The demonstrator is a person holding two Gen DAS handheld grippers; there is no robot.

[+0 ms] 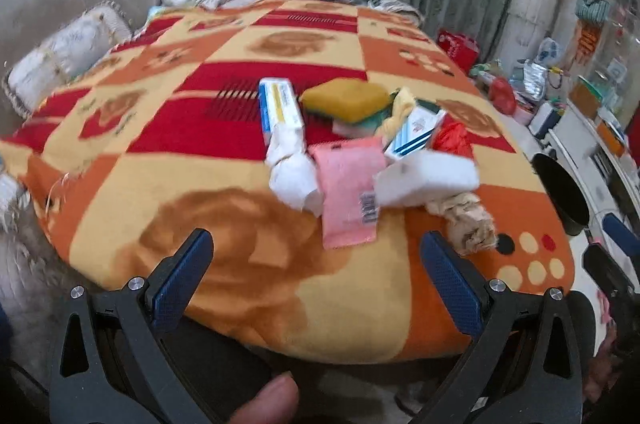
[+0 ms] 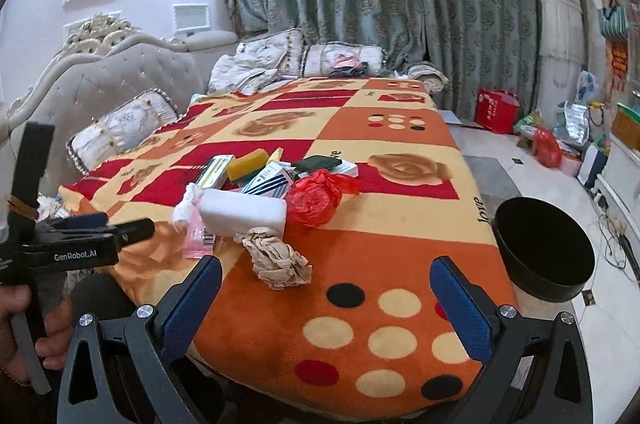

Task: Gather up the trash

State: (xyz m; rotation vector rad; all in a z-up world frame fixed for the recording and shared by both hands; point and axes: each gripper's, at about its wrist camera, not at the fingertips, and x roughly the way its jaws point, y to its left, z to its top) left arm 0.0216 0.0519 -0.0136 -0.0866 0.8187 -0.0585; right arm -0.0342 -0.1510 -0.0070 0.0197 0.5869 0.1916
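Note:
A pile of trash lies mid-bed on the patterned blanket [image 2: 360, 264]: crumpled brown paper [image 2: 278, 258] [image 1: 466, 220], a white foam block [image 2: 244, 212] [image 1: 428, 179], a pink packet [image 1: 348, 191], white tissue [image 1: 292, 171], a red plastic bag [image 2: 316, 197], a yellow sponge [image 1: 346, 99] and small cartons [image 1: 280, 111]. My left gripper [image 1: 316, 248] is open and empty, just short of the pink packet. My right gripper [image 2: 326, 284] is open and empty, near the brown paper. A black bin [image 2: 544, 248] [image 1: 562, 191] stands at the bed's right corner.
Pillows [image 2: 120, 131] and a tufted headboard [image 2: 100, 75] lie left and behind. Curtains [image 2: 380, 3] hang at the back. Bags and boxes [image 2: 560, 139] clutter the tiled floor on the right. The left gripper's body [image 2: 60, 244] shows at the right wrist view's left edge.

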